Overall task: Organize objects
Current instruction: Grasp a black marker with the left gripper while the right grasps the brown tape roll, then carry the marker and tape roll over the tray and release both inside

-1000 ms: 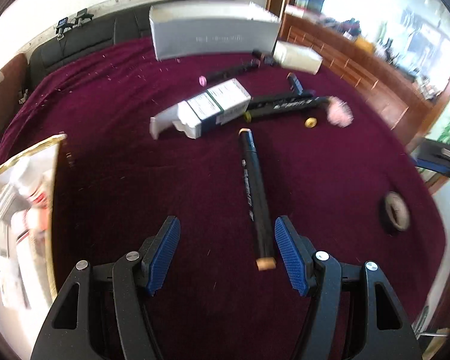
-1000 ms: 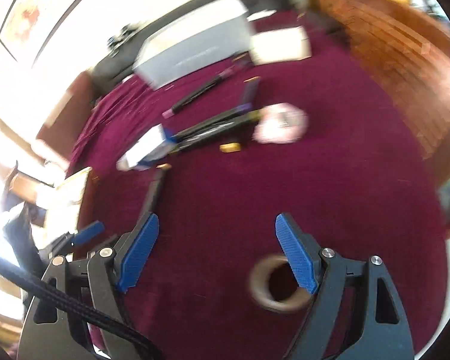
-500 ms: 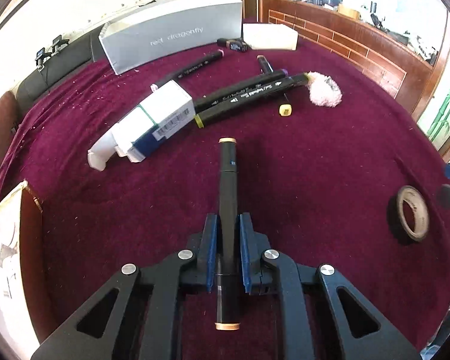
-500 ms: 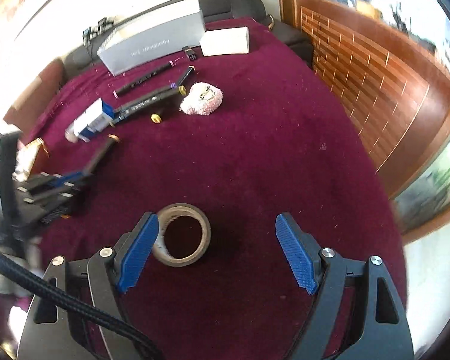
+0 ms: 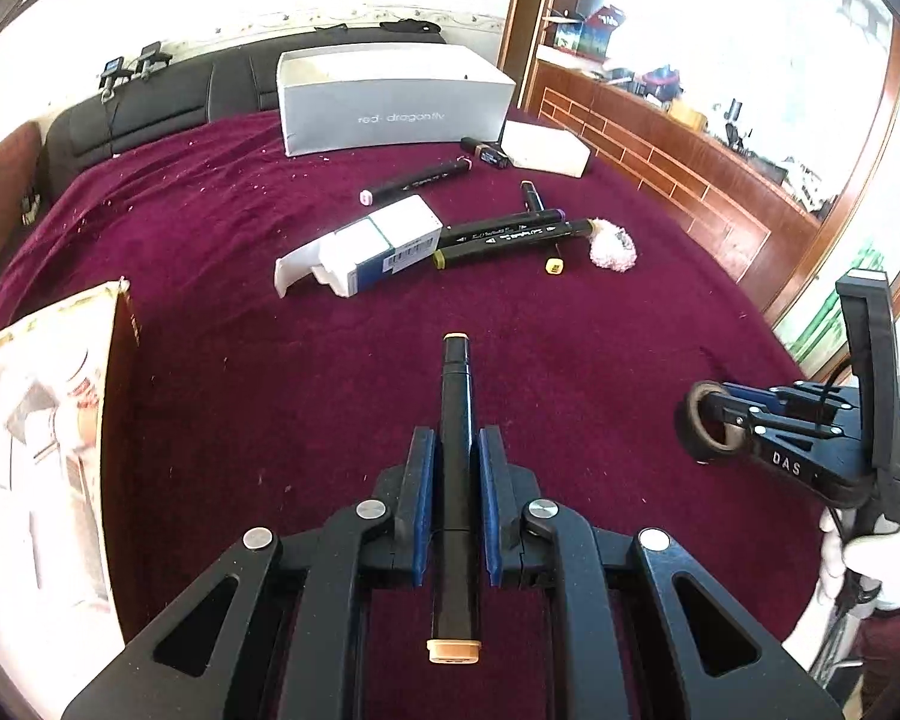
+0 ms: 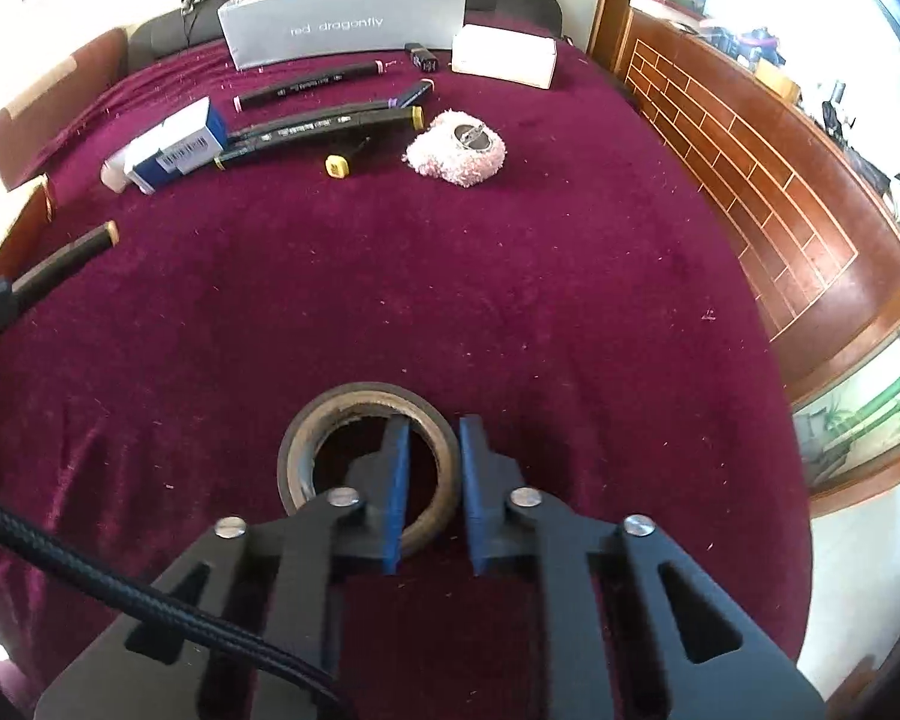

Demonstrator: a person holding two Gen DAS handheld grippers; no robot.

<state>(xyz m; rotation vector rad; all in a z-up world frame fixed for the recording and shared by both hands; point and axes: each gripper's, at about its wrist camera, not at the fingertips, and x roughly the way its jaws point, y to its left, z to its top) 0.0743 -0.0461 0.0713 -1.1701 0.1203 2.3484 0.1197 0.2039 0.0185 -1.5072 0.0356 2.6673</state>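
Note:
My left gripper [image 5: 455, 450] is shut on a black marker with tan caps [image 5: 456, 420], held lengthwise between the blue pads above the maroon cloth. That marker's tip shows at the left of the right wrist view [image 6: 84, 252]. My right gripper [image 6: 432, 438] is shut on the wall of a roll of tape [image 6: 354, 402], one finger inside the ring and one outside. The roll and right gripper show at the right of the left wrist view [image 5: 705, 426].
Several black markers [image 5: 510, 234] lie by a white and blue carton [image 5: 384, 246] and a pink fluffy pad [image 6: 456, 147]. A grey box [image 5: 390, 102] and a white box [image 5: 546, 147] stand at the back. An open box [image 5: 42, 420] sits at the left.
My left gripper closed on the marker a second ago and has since lifted it. My right gripper moved onto the tape roll, closed on its wall and raised it.

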